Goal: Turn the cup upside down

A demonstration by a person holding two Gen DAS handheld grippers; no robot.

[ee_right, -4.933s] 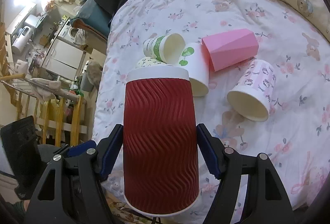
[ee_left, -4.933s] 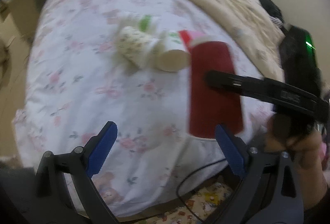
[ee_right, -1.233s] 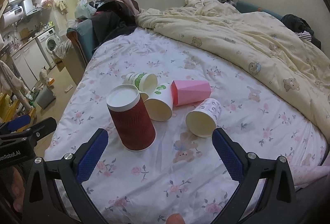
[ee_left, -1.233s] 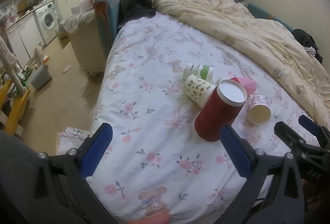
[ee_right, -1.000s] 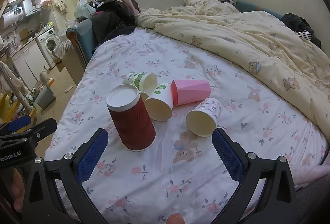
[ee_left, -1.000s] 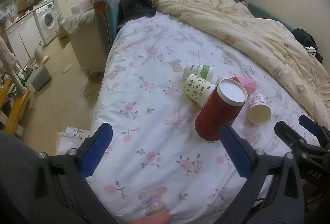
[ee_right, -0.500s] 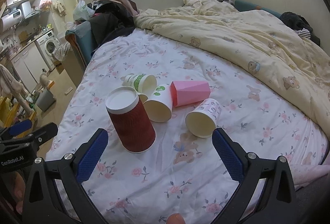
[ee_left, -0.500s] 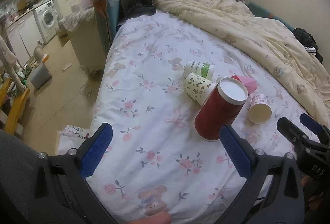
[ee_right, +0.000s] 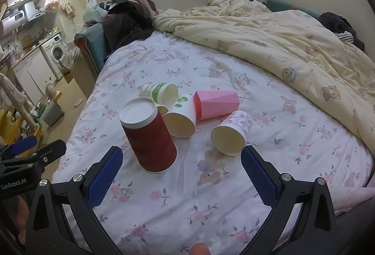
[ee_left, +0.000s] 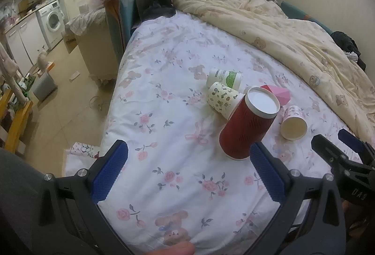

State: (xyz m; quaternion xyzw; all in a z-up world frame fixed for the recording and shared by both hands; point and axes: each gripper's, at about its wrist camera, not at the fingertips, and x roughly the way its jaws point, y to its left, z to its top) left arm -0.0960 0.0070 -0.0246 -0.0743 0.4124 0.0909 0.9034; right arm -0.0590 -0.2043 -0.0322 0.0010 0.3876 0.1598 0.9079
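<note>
The tall red ribbed paper cup (ee_right: 150, 135) stands mouth-down on the floral bedsheet (ee_right: 293, 137), its white base facing up, just ahead of my right gripper (ee_right: 179, 175) and towards its left finger. By my reckoning the flip is done, with nothing left but to draw away. Both my grippers are spread wide and hold nothing; the left gripper (ee_left: 187, 171) has the cup ahead by its right finger. Beyond the cup, other paper cups lie on their sides, among them a pink faceted cup (ee_right: 216, 103).
</note>
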